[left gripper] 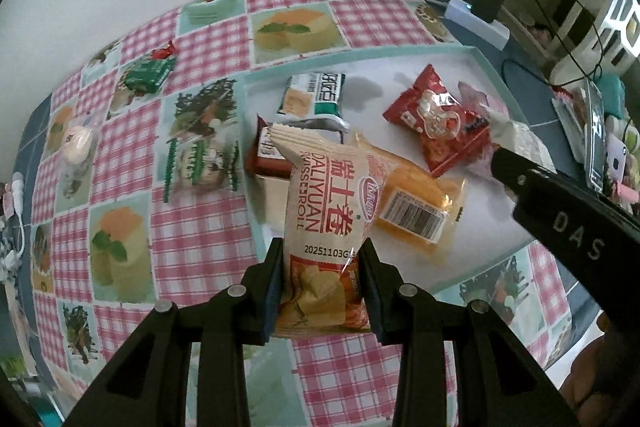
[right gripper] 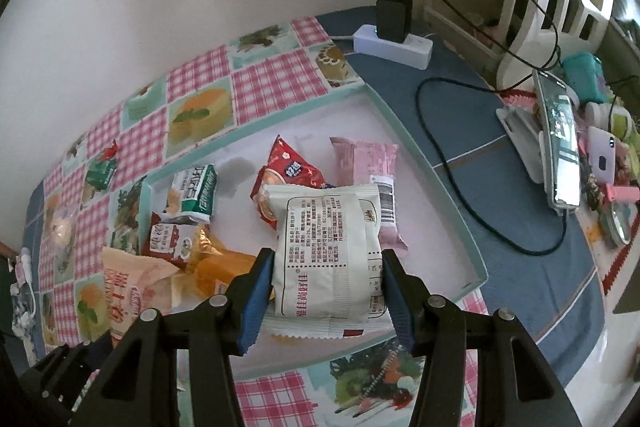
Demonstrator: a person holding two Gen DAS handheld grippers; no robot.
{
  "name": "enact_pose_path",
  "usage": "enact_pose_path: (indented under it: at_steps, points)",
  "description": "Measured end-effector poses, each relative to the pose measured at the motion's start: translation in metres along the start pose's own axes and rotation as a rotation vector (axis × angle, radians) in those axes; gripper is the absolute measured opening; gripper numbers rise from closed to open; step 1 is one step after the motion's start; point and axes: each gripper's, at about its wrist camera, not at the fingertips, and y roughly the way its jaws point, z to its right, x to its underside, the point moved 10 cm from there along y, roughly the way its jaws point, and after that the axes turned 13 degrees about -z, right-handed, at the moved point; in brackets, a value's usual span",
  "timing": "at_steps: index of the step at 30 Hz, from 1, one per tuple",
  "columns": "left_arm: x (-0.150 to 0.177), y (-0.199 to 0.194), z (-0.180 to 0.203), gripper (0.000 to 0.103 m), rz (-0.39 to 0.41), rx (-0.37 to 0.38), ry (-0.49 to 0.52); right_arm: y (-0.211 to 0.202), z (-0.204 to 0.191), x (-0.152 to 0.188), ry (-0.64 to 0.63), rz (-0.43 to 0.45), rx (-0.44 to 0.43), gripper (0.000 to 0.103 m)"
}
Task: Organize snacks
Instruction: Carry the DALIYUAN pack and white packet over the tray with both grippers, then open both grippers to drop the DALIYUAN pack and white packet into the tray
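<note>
Both grippers, left and right, clench packets: Swiss roll, white pack; slippery wrappers could slide out over tray's near edge.

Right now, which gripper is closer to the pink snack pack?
Right. The right gripper holds a white packet right before the pink pack; the left gripper is farther left.

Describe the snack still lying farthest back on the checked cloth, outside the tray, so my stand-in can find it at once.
Start at the white tray with the mint rim and follow the pink checked tablecloth away from its far left corner toward the wall. There lies a small green packet, apart from the tray. It is the only green wrapper on the cloth, with a red crimped end; the packets nearer on the cloth are clear.
</note>
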Motion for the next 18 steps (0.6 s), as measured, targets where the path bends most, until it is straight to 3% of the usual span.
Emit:
enact_pose_path:
  at_steps: [7,18]
  points:
    - [0.001,0.028,0.001,0.037,-0.062,0.048,-0.022,0.034,0.004,0.009,-0.003,-0.088,0.001,0.056]
    - [0.003,0.046,0.004,0.037,-0.086,0.019,-0.010,0.060,0.016,0.020,0.033,-0.154,0.005,0.056]
